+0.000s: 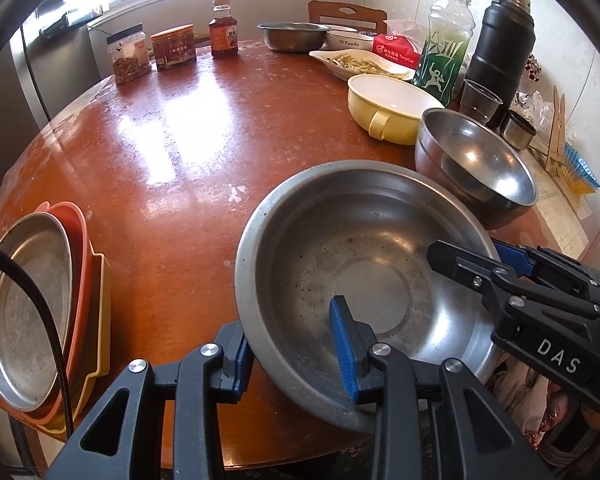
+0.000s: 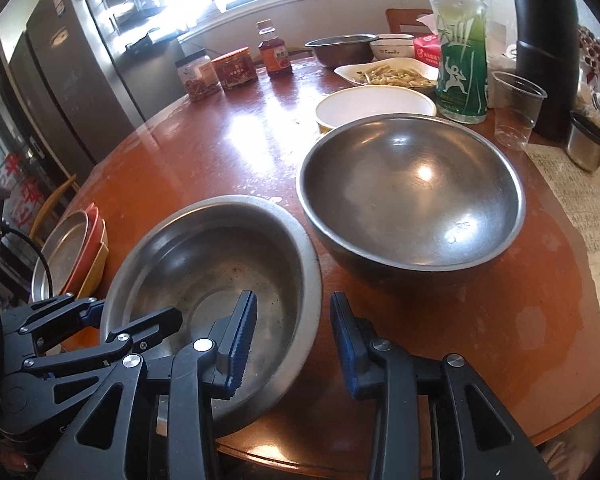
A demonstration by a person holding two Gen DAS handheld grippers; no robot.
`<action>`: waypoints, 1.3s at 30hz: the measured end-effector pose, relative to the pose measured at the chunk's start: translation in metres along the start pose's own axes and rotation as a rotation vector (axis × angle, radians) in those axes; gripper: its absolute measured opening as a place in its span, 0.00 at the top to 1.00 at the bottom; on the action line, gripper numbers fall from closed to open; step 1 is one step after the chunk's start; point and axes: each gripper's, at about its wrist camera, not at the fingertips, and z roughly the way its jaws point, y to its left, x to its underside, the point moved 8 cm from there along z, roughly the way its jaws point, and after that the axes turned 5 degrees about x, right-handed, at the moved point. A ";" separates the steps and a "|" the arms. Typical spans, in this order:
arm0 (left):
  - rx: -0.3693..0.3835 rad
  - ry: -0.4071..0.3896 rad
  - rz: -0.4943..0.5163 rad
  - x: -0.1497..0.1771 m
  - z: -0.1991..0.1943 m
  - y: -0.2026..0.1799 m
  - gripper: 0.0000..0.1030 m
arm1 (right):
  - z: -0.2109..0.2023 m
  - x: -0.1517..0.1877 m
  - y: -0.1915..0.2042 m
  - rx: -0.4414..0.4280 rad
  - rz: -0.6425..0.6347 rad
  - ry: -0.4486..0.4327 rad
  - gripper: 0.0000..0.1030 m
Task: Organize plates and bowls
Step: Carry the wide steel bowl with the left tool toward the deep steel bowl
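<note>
A wide flat-rimmed steel bowl (image 1: 360,264) sits at the table's near edge; it also shows in the right wrist view (image 2: 220,264). My left gripper (image 1: 292,344) is open and straddles its near-left rim, one finger inside, one outside. My right gripper (image 2: 292,340) is open and straddles its right rim; it shows in the left wrist view (image 1: 480,264) too. A deeper round steel bowl (image 2: 412,196) stands just right of it. A stack of plates (image 1: 40,308), steel on orange on yellow, lies at the left edge. A yellow bowl (image 1: 388,104) stands behind.
At the back stand jars (image 1: 130,54), a sauce bottle (image 1: 223,30), a steel bowl (image 1: 292,36), a white bowl (image 1: 348,40) and a plate of food (image 1: 360,64). A green bottle (image 2: 460,56), black flask (image 2: 544,48), plastic cup (image 2: 516,108) and paper (image 2: 580,216) are on the right.
</note>
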 end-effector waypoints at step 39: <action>0.022 -0.071 0.059 -0.069 -0.040 -0.025 0.56 | -0.073 -0.042 -0.071 0.152 0.127 -0.128 0.28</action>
